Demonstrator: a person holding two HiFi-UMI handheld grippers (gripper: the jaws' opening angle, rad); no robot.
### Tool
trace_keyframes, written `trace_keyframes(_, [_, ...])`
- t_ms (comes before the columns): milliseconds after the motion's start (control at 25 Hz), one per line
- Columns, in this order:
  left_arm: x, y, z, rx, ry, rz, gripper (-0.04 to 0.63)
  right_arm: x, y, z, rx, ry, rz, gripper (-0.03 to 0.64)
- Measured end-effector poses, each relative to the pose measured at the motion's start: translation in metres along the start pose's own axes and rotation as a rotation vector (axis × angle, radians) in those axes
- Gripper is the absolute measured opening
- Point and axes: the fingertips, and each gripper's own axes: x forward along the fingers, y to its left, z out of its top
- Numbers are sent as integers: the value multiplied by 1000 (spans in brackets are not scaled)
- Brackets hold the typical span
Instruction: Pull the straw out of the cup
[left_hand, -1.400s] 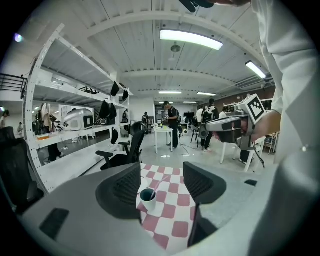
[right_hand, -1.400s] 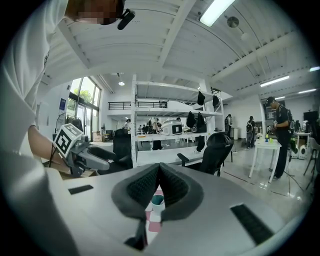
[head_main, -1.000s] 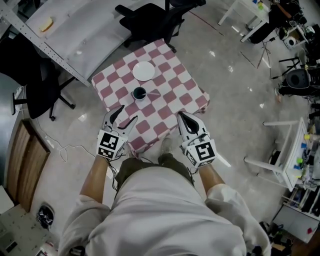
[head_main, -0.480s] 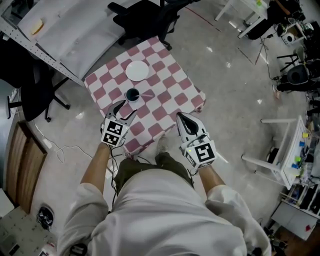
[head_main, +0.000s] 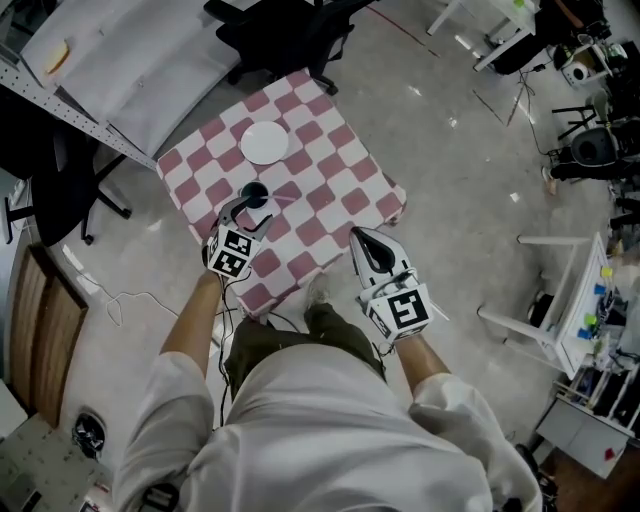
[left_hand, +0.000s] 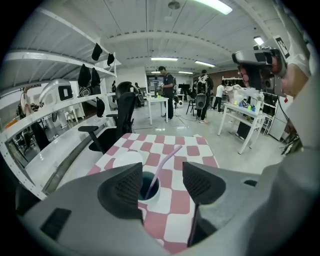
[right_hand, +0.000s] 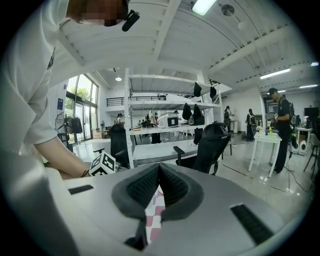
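The left gripper view shows the left gripper (left_hand: 161, 175) wide open before the cup (left_hand: 150, 189) and purple straw (left_hand: 167, 157), which are half-hidden in the head view; the right gripper (right_hand: 159, 172) is closed and empty.

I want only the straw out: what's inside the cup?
A pink straw leans from the cup, whose inside looks dark blue. The left gripper covers part of it; any liquid cannot be told.
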Motion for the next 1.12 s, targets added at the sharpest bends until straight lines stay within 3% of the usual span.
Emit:
trace_keyframes(520, [52, 5, -24, 50, 118, 2, 215, 7, -24, -18, 22, 37, -5, 4])
trace_keyframes(920, [71, 7, -27, 76, 144, -1, 207, 10, -34, -29, 36, 65, -13, 4])
trace_keyframes(1120, [77, 6, -24, 112, 147, 7, 161, 12, -39, -32, 41, 75, -18, 4])
